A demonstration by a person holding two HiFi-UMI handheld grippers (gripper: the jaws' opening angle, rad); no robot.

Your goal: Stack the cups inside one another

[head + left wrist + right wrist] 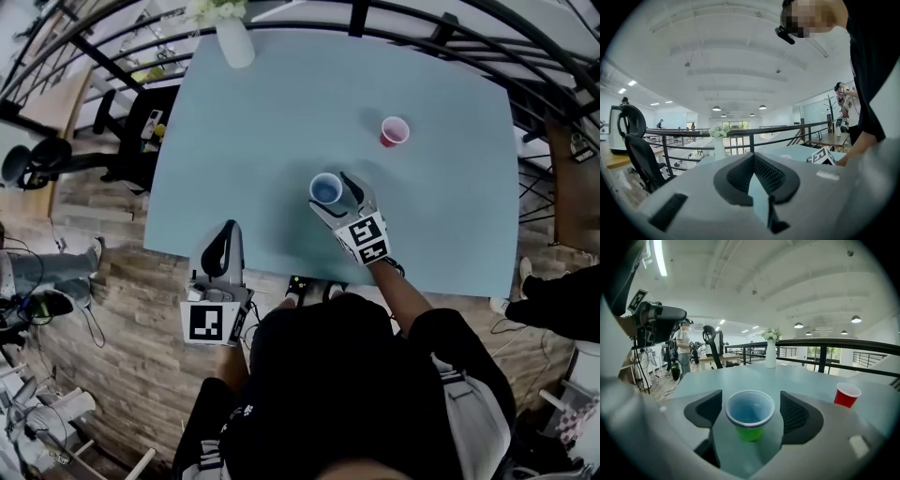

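While the right gripper's [750,404] jaws stand wide around the blue cup [325,190] nested in the green cup [749,433], it seems best to back straight out without nudging the stack, with the left gripper's [752,157] jaws together.

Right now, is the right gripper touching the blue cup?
Apart. The right gripper view shows the right gripper open, with a strip of table on each side between its pads and the blue cup.

Nested cups [325,190] sit on table [244,159] — lone cup [395,131] right (behind).
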